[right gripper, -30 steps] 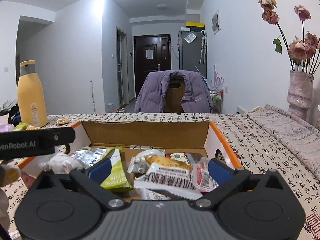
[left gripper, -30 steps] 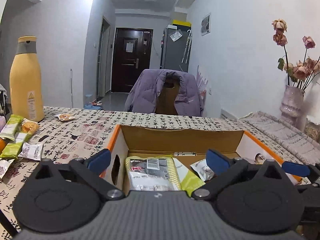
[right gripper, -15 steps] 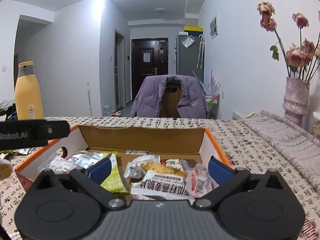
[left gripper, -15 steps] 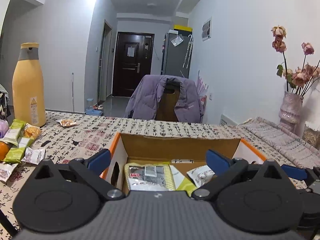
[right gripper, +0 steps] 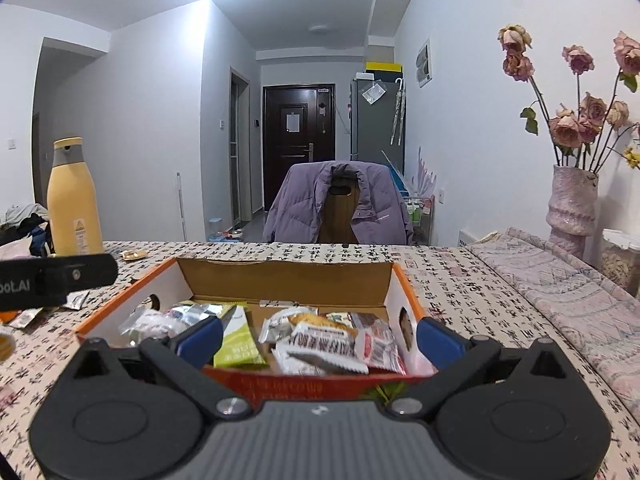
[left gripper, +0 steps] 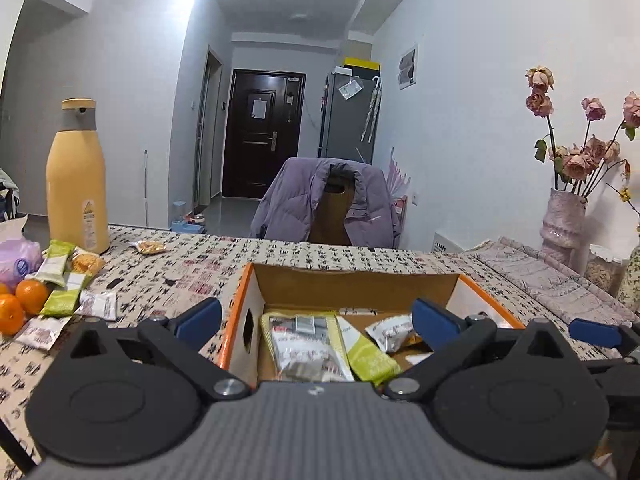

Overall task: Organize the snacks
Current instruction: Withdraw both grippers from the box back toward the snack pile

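I have both grippers held above the near edge of the worktop (left gripper: 304, 256), looking across it toward the chair at the far edge. My left gripper (left gripper: 316, 318) has its jaws spread wide with nothing between them; its blue pads frame the left wall and the inside of the cardboard box (left gripper: 352, 286). My right gripper (right gripper: 318, 338) is likewise spread wide and holds nothing, and its pads sit either side of the same box seen from its near side.

The box stands open-topped in the middle of the worktop, orange along its rim. Inside it, toward the left wall, lies a silver packet (left gripper: 306, 344) with a green packet (left gripper: 370, 354) just beside it. Toward the right wall the right wrist view shows a white packet with red print (right gripper: 324, 350) on top of a loose heap of other wrappers.

More snacks remain outside the box near the left edge of the worktop: a cluster of loose packets (left gripper: 68, 280) in green and white wrappers, lying beside two oranges (left gripper: 20, 304). A tall yellow bottle (left gripper: 76, 184) stands upright behind them toward the far left corner, and one small snack packet (left gripper: 150, 247) lies alone near the far edge. A vase of dried roses (left gripper: 564, 216) stands at the right edge.
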`<state>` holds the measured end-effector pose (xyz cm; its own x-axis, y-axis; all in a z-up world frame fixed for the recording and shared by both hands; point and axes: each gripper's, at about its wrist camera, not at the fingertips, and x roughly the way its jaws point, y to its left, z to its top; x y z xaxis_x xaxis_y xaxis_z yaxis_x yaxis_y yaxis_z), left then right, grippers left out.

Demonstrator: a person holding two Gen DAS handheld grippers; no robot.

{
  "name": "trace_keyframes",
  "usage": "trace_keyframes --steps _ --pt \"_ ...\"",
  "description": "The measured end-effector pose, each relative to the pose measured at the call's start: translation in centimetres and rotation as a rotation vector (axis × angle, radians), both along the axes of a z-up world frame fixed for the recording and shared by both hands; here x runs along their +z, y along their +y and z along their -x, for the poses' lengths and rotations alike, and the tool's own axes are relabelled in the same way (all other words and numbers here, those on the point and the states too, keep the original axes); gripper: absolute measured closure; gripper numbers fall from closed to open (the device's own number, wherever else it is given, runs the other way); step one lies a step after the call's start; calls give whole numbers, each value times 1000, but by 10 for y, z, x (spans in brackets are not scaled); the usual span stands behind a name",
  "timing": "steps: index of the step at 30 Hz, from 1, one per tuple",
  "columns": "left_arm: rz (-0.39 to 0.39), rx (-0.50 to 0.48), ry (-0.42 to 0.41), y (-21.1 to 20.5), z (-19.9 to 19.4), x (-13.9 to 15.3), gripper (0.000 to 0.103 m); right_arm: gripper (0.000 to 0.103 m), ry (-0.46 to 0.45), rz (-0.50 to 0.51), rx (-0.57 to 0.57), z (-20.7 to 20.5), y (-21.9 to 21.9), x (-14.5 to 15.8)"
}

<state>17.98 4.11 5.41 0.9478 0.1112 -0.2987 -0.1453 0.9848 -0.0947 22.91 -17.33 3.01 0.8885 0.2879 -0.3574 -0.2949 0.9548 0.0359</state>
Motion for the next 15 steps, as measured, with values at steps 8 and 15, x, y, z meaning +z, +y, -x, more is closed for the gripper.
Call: trace_keyframes --steps 8,15 --pt "31 -2 32 4 41 -15 0 0 29 -8 8 41 -20 -10" --pt "47 0 62 9 73 -31 0 0 65 -8 14 66 -35 -23"
